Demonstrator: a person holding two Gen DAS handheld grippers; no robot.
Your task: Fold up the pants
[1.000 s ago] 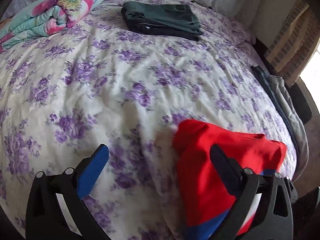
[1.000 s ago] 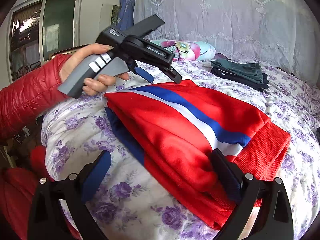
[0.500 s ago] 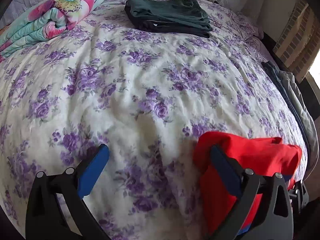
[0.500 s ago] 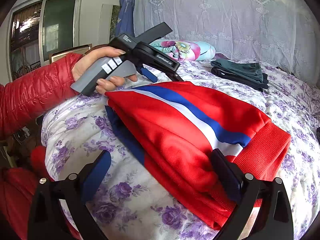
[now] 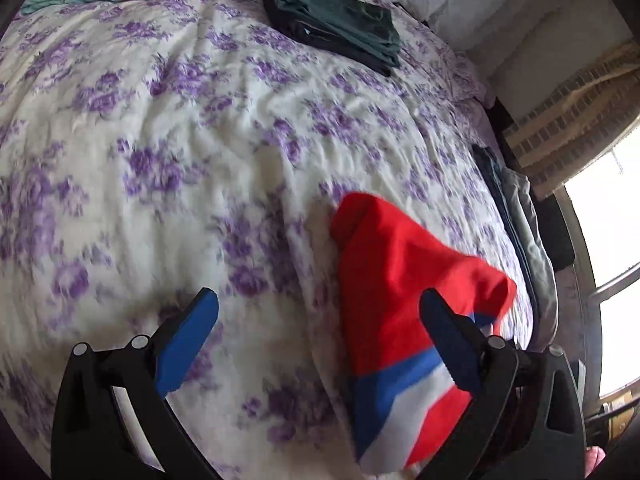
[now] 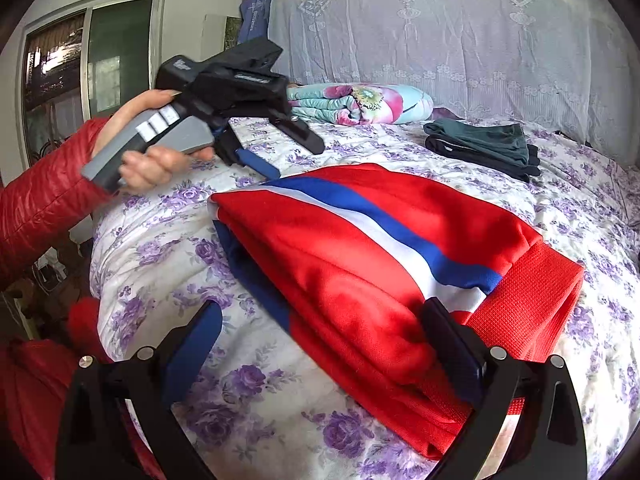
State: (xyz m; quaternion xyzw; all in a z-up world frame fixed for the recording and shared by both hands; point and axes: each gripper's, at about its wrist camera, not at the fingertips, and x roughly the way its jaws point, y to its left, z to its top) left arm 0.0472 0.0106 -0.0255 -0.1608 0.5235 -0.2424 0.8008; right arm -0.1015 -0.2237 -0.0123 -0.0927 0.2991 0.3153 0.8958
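Note:
The red pants (image 6: pixel 360 264) with a blue and white stripe lie folded in a thick bundle on the floral bedspread (image 6: pixel 168 240); they also show in the left wrist view (image 5: pixel 400 300). My right gripper (image 6: pixel 320 344) is open and empty, low over the near edge of the bundle, its right finger against the fabric. My left gripper (image 5: pixel 320 336) is open and empty above the bed, with the pants by its right finger. In the right wrist view the left gripper (image 6: pixel 280 156) hangs above the far left corner of the pants, held by a hand in a red sleeve.
A folded dark green and black pile (image 5: pixel 336 24) lies at the far side of the bed, also in the right wrist view (image 6: pixel 484 148). A rolled floral quilt (image 6: pixel 360 104) lies by the headboard. Grey clothes (image 5: pixel 528 232) hang at the bed's right edge.
My left gripper has lifted and swung, tilting its view; more of the striped pants now shows by its right finger. My right gripper and the pants have stayed put.

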